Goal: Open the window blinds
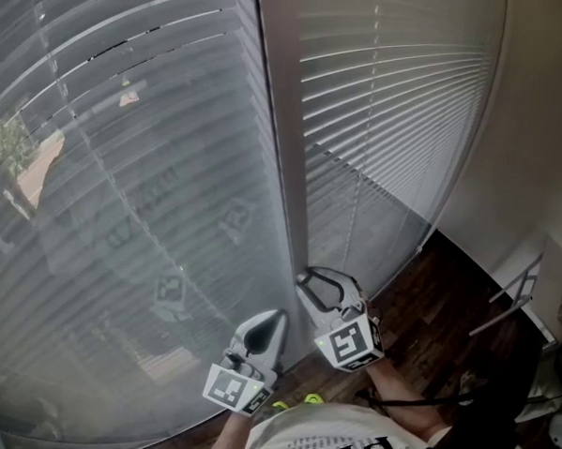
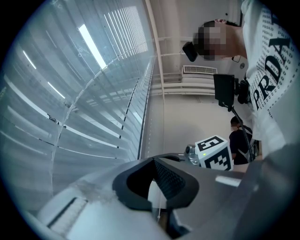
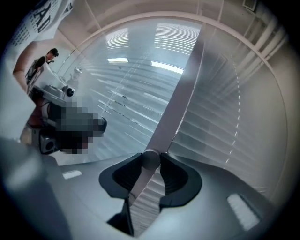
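While the slats of the left blind (image 1: 119, 180) and the right blind (image 1: 398, 119) lie almost flat and shut on either side of the frame post (image 1: 285, 125), the task is judged to be barely begun. The right gripper (image 1: 314, 285) is clenched on a round wand (image 3: 149, 160), which hangs just beside the post in front of the right blind. The left gripper (image 1: 265, 332) is closed round a pale end piece (image 2: 153, 190), from which a thin cord (image 2: 159, 208) runs; where that cord leads cannot be made out.

Several faults may be expected from here. The smooth wand could spin inside the jaws if it is twisted with too light a grip, so the slats would not turn. Its upper hook, which is not shown, could be unseated if the wand is dragged sideways rather than turned on its own axis. If the cord is pulled at a slant, the blind might be raised unevenly or the thin cord might be lost from the jaws.
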`<state>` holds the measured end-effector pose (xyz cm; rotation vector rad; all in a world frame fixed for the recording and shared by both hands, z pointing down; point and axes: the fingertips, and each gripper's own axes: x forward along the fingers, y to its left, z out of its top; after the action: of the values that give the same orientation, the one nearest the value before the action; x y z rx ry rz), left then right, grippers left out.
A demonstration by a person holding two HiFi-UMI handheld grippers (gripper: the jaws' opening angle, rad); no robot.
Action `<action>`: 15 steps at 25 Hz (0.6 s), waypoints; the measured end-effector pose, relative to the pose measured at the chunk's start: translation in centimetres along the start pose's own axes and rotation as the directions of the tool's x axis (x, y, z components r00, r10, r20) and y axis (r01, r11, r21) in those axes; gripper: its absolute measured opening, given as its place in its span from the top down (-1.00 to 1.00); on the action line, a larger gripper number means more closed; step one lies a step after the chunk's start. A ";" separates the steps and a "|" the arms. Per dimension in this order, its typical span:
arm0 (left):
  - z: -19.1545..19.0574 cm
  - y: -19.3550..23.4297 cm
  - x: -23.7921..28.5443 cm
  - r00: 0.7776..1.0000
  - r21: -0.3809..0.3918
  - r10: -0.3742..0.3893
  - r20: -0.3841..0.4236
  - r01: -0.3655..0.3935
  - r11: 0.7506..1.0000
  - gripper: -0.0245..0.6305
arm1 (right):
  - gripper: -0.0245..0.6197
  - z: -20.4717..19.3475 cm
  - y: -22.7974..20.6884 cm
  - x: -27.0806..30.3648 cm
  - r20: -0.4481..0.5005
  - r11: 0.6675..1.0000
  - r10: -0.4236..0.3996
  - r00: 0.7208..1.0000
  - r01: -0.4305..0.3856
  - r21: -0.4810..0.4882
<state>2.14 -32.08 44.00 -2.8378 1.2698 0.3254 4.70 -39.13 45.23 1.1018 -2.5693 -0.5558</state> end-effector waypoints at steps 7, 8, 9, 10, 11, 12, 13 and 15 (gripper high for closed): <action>0.0 -0.1 -0.1 1.000 0.000 -0.005 0.001 0.005 1.000 0.95 | 0.53 -0.2 -0.2 -0.1 0.022 0.984 0.006 1.000 -0.010 0.179; 0.0 -0.1 -0.1 1.000 0.002 -0.006 0.000 0.006 1.000 0.95 | 0.53 -0.2 -0.2 -0.1 0.026 0.977 0.009 1.000 -0.015 0.212; 0.0 0.0 -0.1 1.000 0.005 -0.007 0.000 0.007 1.000 0.95 | 0.53 -0.3 -0.3 -0.1 0.032 0.969 0.012 0.999 -0.019 0.247; 0.0 0.0 -0.1 1.000 0.008 -0.008 -0.001 0.008 1.000 0.95 | 0.53 -0.3 -0.3 -0.1 0.038 0.959 0.013 0.999 -0.023 0.283; 0.0 -0.1 -0.1 1.000 0.007 -0.008 -0.002 0.008 1.000 0.95 | 0.53 -0.3 -0.3 -0.1 0.043 0.949 0.013 0.999 -0.026 0.314; 0.0 -0.1 -0.1 1.000 0.005 -0.008 -0.003 0.009 1.000 0.95 | 0.53 -0.4 -0.4 -0.1 0.047 0.939 0.012 0.999 -0.027 0.342; 0.0 -0.1 -0.1 1.000 0.003 -0.009 -0.004 0.009 1.000 0.95 | 0.53 -0.5 -0.4 -0.2 0.051 0.930 0.010 0.999 -0.028 0.367; 0.0 -0.2 0.0 1.000 0.002 -0.011 -0.005 0.011 1.000 0.95 | 0.53 -0.6 -0.5 -0.2 0.058 0.916 0.008 0.998 -0.031 0.401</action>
<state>2.23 -31.94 43.99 -2.8447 1.2547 0.3176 5.37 -39.49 45.45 1.1939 -2.8168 -0.0457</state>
